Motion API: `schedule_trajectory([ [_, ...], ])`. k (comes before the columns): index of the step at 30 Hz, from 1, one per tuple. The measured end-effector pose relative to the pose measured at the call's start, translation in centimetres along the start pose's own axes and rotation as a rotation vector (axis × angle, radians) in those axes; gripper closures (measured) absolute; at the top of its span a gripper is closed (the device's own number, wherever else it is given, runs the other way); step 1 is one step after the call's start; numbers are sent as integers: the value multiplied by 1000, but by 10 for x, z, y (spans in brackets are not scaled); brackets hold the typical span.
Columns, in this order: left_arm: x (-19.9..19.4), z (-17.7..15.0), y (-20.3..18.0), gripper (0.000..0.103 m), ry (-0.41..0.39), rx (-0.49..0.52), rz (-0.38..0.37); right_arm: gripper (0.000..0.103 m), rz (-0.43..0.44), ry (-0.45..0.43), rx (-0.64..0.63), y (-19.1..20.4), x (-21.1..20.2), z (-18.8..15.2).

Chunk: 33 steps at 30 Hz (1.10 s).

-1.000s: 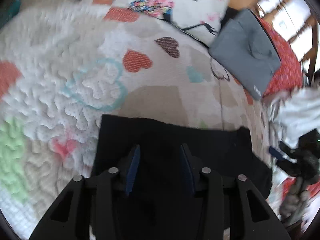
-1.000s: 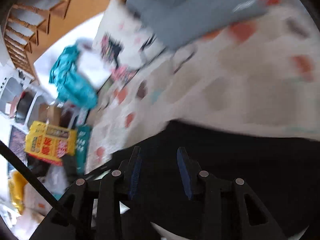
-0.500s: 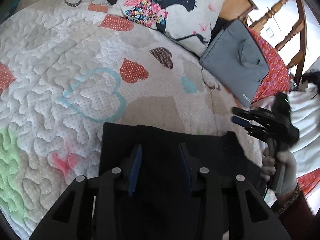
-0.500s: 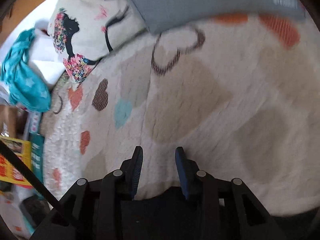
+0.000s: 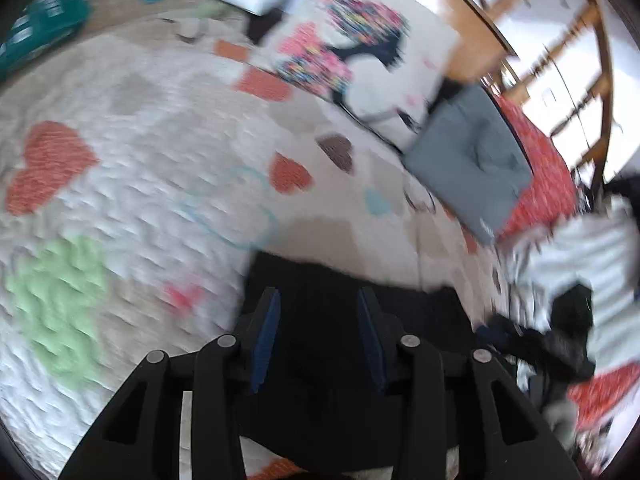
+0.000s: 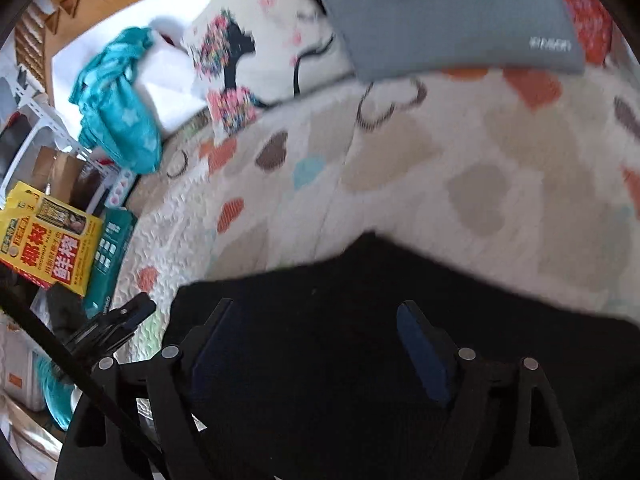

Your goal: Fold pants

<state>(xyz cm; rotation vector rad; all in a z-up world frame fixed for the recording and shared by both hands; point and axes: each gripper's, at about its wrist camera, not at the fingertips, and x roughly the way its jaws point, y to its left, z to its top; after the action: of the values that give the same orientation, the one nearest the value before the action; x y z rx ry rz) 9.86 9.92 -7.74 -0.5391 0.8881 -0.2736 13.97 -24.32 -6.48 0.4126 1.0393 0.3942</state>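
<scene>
the pants point(image 6: 360, 320) are matt black cloth, light-swallowing and almost featureless. the quilt point(image 5: 132, 208) under them is stitched, puckered white cloth with printed hearts, bumpy to the eye. the cushion point(image 5: 360, 52) is smooth printed fabric; the grey bag point(image 6: 440, 16) is a fine, matt woven textile. the headboard rails point(image 5: 560, 40) are varnished wood with a slight sheen. the fingers point(image 6: 424, 352) are matt black plastic with dull blue pads and shiny metal pins.

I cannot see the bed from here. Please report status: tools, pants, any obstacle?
Left tool and right tool both opening, gripping nothing. Black pants flat on quilt. Grey bag well clear.
</scene>
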Motion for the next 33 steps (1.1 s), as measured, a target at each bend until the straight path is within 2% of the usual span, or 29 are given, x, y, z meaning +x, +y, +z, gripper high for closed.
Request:
schedule_trajectory([
  [3, 26, -12, 5, 64, 65, 20, 100, 17, 27, 39, 47, -3, 36, 10],
  [6, 25, -11, 17, 66, 56, -7, 63, 17, -27, 46, 81, -17, 71, 35],
  [7, 21, -9, 17, 66, 48, 1, 97, 17, -21, 33, 90, -18, 75, 42],
  [10, 5, -3, 23, 66, 43, 4, 168, 17, -81, -10, 85, -15, 67, 59],
  [13, -20, -3, 20, 66, 19, 19, 180, 17, -16, -72, 97, -19, 29, 54],
  [16, -39, -6, -4, 63, -4, 101, 183, 17, 48, -116, 121, -37, -22, 23],
  [18, -45, -11, -32, 61, 6, 172, 148, 17, 43, -137, 150, -59, -59, -6],
  [25, -23, -39, -146, 53, 119, 392, -24, 17, -93, -309, 362, -168, -203, -119],
  [29, 1, -58, -212, 53, 177, 497, -76, 17, -79, -354, 477, -212, -241, -167],
  [33, 30, -87, -274, 53, 244, 605, -108, 17, 3, -365, 521, -231, -242, -195],
])
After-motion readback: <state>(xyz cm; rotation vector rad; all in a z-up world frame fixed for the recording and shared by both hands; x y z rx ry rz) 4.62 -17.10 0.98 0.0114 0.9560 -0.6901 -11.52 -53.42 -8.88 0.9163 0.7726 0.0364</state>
